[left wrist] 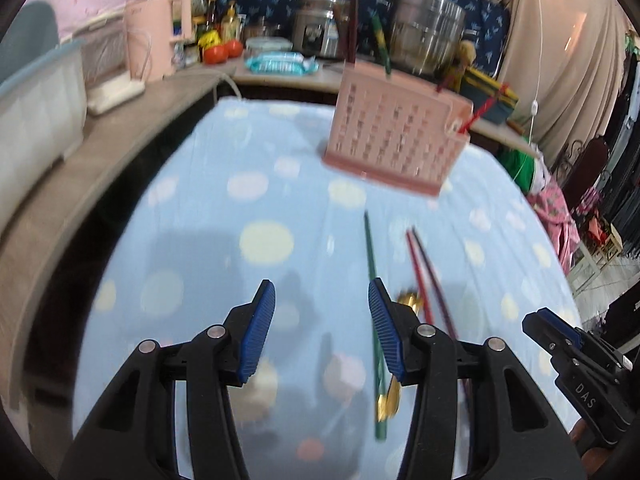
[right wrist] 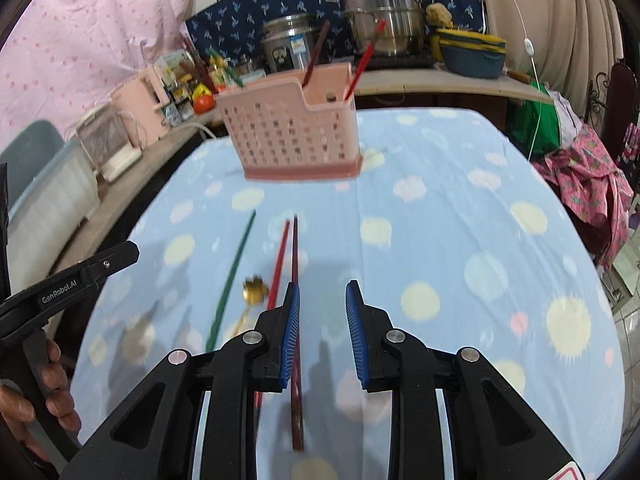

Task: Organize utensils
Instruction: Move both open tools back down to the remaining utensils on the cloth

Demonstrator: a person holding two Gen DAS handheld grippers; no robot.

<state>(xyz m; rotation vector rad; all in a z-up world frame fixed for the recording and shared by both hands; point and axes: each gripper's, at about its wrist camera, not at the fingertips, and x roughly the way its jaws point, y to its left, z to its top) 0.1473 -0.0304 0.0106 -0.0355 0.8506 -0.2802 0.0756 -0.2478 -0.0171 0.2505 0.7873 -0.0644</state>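
A pink slotted utensil basket point(left wrist: 394, 136) point(right wrist: 292, 136) stands on the blue dotted cloth with several chopsticks upright in it. In front of it a green chopstick point(left wrist: 370, 256) point(right wrist: 234, 276), a red chopstick point(left wrist: 416, 264) point(right wrist: 280, 260), a dark red chopstick point(left wrist: 432, 276) point(right wrist: 295, 240) and a gold spoon point(left wrist: 410, 300) point(right wrist: 254, 290) lie on the cloth. My left gripper point(left wrist: 321, 292) hovers open and empty, its right finger above the green chopstick. My right gripper point(right wrist: 323, 292) is narrowly open and empty, its left finger over the dark red chopstick.
Behind the cloth-covered table point(right wrist: 460, 220) runs a shelf with steel pots point(right wrist: 380, 12), a rice cooker point(right wrist: 288, 44), jars and tomatoes. A pink appliance point(left wrist: 158, 36) and a white tub point(left wrist: 36, 104) line the left side. A person's hand point(right wrist: 52, 380) holds the left gripper's handle.
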